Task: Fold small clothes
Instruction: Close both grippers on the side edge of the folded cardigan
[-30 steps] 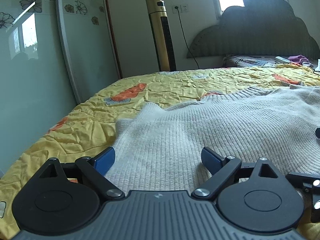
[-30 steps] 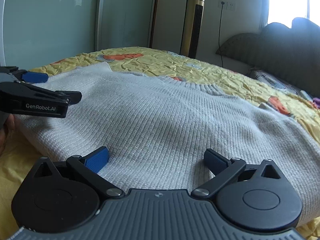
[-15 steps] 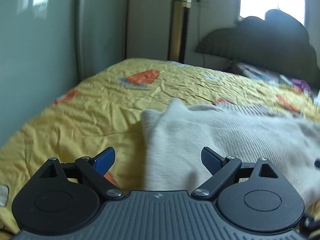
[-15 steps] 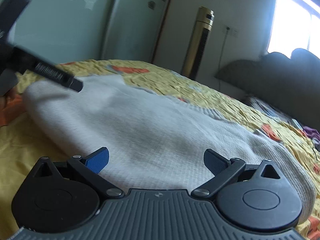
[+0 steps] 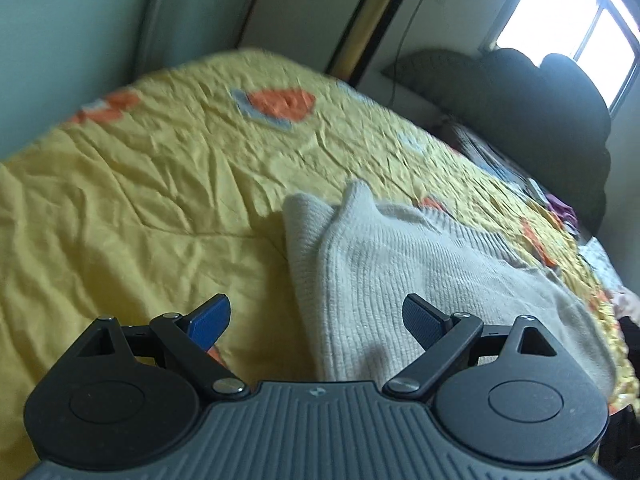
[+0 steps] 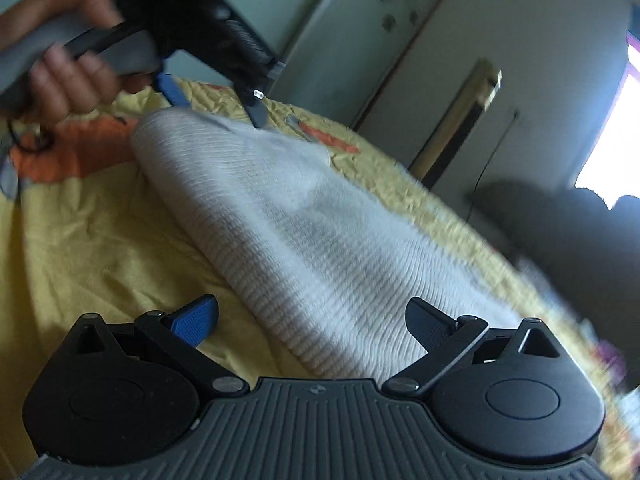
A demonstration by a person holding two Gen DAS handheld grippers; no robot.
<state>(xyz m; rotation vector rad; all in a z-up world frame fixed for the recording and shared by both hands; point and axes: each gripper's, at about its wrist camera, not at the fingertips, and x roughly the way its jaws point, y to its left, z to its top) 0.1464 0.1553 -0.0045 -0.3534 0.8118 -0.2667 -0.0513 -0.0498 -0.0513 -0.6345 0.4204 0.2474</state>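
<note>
On the yellow bedspread [image 5: 132, 208] lies the cream knit sweater [image 5: 400, 264], one edge rumpled and doubled over. Both the left gripper [image 5: 316, 318] and right gripper [image 6: 312, 316] hover above it with jaws spread wide — neither holds cloth. Judged from this, the next fold wants each gripper pinching 1 corner of the same edge, lifting evenly — so the knit does not skew.

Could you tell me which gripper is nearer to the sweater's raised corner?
Left. The left gripper hangs right over the sweater's raised corner; the right gripper sits at the opposite end.
</note>
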